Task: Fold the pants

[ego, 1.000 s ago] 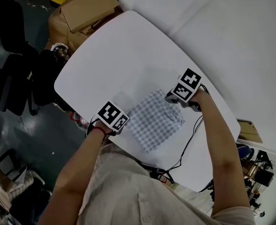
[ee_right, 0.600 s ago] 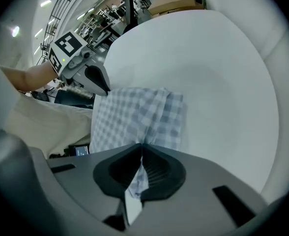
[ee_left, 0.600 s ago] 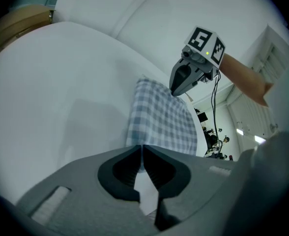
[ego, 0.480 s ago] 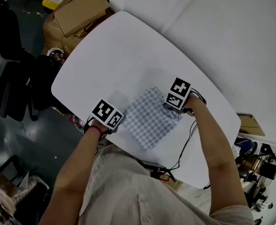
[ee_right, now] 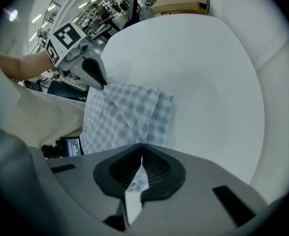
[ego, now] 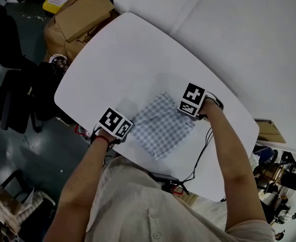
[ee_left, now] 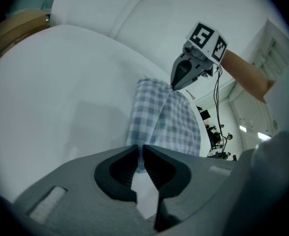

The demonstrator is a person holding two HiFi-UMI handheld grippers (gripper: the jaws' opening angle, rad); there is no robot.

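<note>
Pinching the pants, a small checked square by the worktop's near edge, with left gripper and right gripper both clamped on cloth at opposite ends, the person looks set for another fold: lift evenly, carry across.

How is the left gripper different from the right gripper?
The left gripper pinches the checked pants at the side nearest the person; the right gripper pinches the opposite, farther side. The left gripper sits by the table edge; the right gripper is farther in. Both are shut on the pants.
</note>
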